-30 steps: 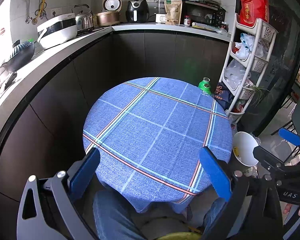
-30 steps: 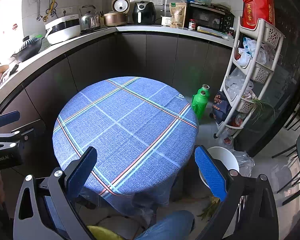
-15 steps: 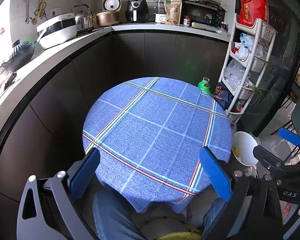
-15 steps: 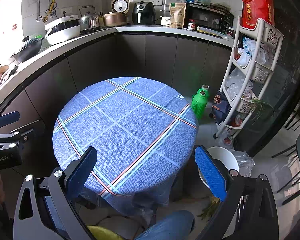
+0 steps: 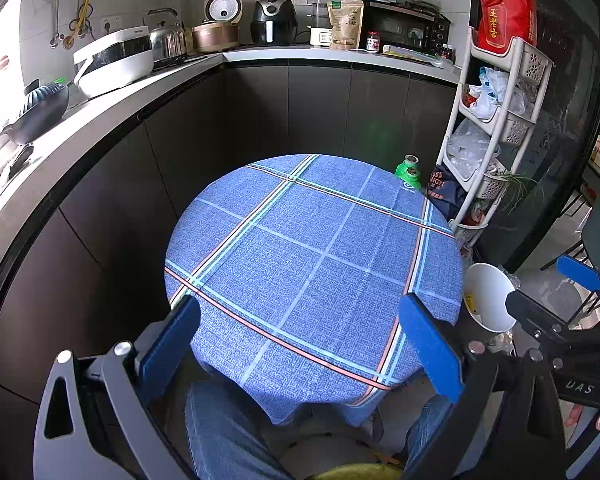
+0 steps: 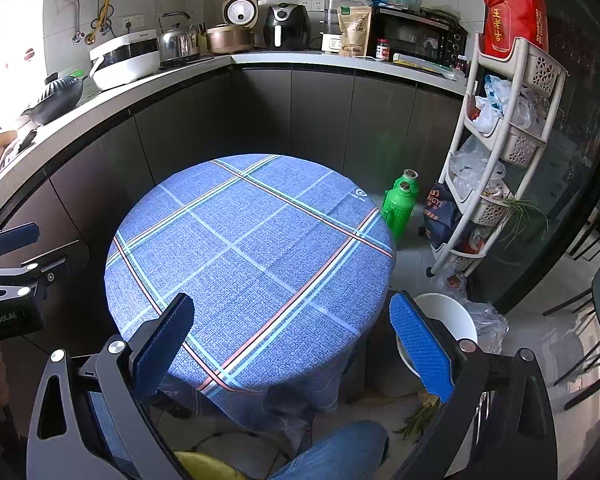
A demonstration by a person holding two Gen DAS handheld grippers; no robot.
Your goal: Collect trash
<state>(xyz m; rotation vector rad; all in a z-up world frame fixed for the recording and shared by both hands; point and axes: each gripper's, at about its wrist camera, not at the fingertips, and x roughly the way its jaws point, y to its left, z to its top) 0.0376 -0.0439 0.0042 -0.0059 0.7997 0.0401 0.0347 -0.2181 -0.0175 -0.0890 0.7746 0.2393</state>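
Nearest the cameras: left gripper [image 5: 298,334] spread wide, nothing between the blue pads; right gripper [image 6: 292,340] equally wide, equally unloaded. Both held above the near edge of the round table [image 5: 312,248], blue plaid cloth, denim knees below. No contact with anything.

On the cloth itself — no trash visible from either view, just bare fabric. So likely the very start or the tail end of collecting; cannot tell which. Judged step: scanning for a target, no grasp in hand.

Just beside the table on the right, down on the floor: white bin [image 6: 452,316], round, open mouth up. Inside, from the left view, a small yellowish scrap low on the wall; otherwise looks mostly unfilled, bottom partly hidden by the right pad. Near its base, green vegetable scraps [image 6: 418,416] lying on the floor — probable next target. Would call for lowering the right gripper well below table height, closing on the limp stems, then lifting over the bin rim. A clear plastic bag [image 6: 486,326] slumped just behind the bin.

Farther back: green bottle [image 6: 398,204] upright on the floor past the table, dark bag next to it. White tiered rack [image 6: 500,140], baskets stuffed with plastic bags, red bag on top. Counter with appliances at the far wall.
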